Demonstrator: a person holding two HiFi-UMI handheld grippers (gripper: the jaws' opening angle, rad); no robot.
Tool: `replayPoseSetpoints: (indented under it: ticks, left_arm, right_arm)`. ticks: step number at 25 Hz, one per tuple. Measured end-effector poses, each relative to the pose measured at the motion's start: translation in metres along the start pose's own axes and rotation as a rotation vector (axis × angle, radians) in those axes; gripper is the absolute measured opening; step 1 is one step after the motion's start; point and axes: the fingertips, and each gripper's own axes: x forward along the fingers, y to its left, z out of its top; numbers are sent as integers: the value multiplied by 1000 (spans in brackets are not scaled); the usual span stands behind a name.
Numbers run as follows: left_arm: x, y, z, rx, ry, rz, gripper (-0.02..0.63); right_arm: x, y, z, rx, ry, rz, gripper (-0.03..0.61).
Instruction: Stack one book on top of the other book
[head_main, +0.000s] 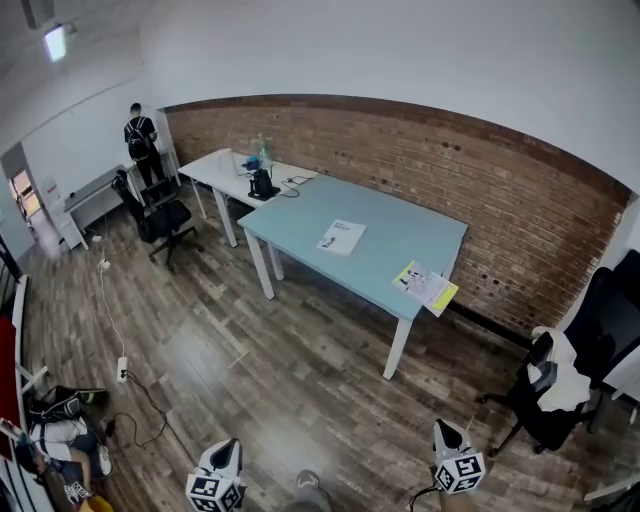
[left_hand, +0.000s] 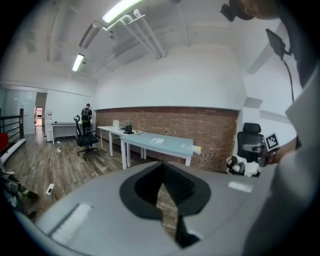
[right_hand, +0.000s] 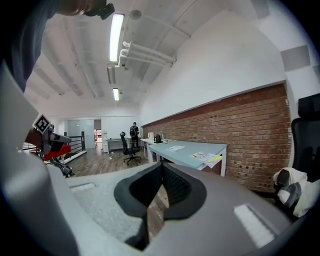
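Two books lie apart on the light blue table (head_main: 392, 232) across the room. A white book (head_main: 342, 237) rests near the table's middle. A yellow-and-white book (head_main: 426, 287) sits at the near right corner and overhangs the edge. Both show small in the left gripper view, white (left_hand: 156, 141) and yellow (left_hand: 193, 147), and in the right gripper view, white (right_hand: 175, 148) and yellow (right_hand: 209, 157). My left gripper (head_main: 216, 482) and right gripper (head_main: 457, 466) are far from the table, over the wooden floor. Each one's jaws, left (left_hand: 161, 169) and right (right_hand: 161, 169), are shut with nothing between them.
A white desk (head_main: 222, 166) adjoins the blue table's far end, where a black device (head_main: 263, 185) stands. A black office chair (head_main: 162, 214) and a standing person (head_main: 140, 138) are at the back left. Another chair with cloth on it (head_main: 566, 380) is at the right. Cables and bags (head_main: 60, 420) lie on the floor at left.
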Motion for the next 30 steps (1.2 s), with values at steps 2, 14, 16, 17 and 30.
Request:
replayPoseSetpoints:
  ticks: [2, 14, 16, 17, 30]
  left_arm:
    - [21, 16, 8, -8, 7, -17, 5]
    - [145, 98, 70, 37, -19, -143, 5]
    - [157, 116, 68, 43, -5, -147, 5]
    - [164, 125, 67, 28, 0, -139, 5]
    - [226, 180, 96, -171, -47, -59, 5]
  right_arm:
    - [15, -6, 3, 22, -2, -40, 3]
    - [139, -6, 49, 73, -61, -160, 3]
    - [146, -5, 62, 83, -91, -175, 3]
    - [148, -6, 66, 90, -94, -180, 3]
    - [262, -61, 67, 137, -67, -179, 3]
